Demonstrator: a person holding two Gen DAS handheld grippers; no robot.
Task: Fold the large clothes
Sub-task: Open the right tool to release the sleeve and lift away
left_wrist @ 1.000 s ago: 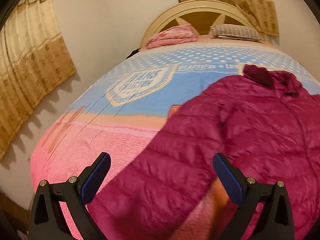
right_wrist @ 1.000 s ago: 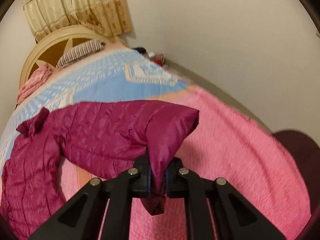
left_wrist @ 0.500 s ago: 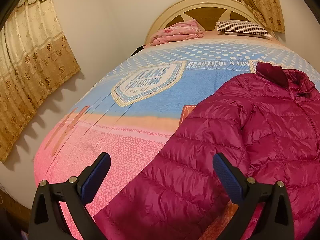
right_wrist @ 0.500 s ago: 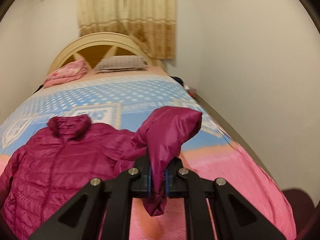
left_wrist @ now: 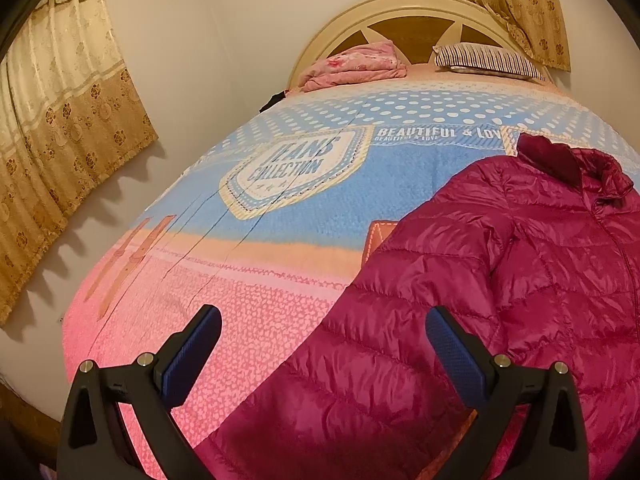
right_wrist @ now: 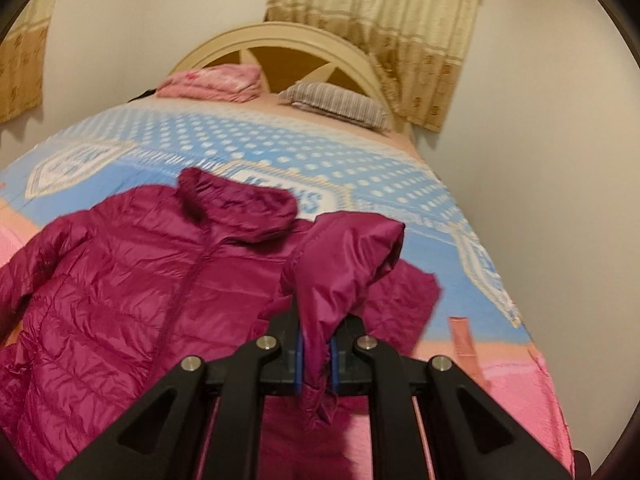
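Observation:
A magenta quilted puffer jacket (left_wrist: 520, 280) lies front up on the bed, collar toward the headboard. It also shows in the right wrist view (right_wrist: 132, 280). My left gripper (left_wrist: 324, 352) is open and empty, hovering over the jacket's left sleeve (left_wrist: 360, 380) near the foot of the bed. My right gripper (right_wrist: 316, 352) is shut on the cuff of the right sleeve (right_wrist: 344, 256), which is lifted and bent over the jacket's right side.
The bed (left_wrist: 280, 216) has a blue and pink blanket. A folded pink blanket (left_wrist: 356, 64) and a striped pillow (left_wrist: 484, 60) lie by the headboard (left_wrist: 408, 12). Walls and curtains (left_wrist: 60, 128) stand close on both sides.
My right gripper has swung left with the sleeve, carrying it from the bed's right side over the jacket body. The left gripper stays open and has shifted only a little.

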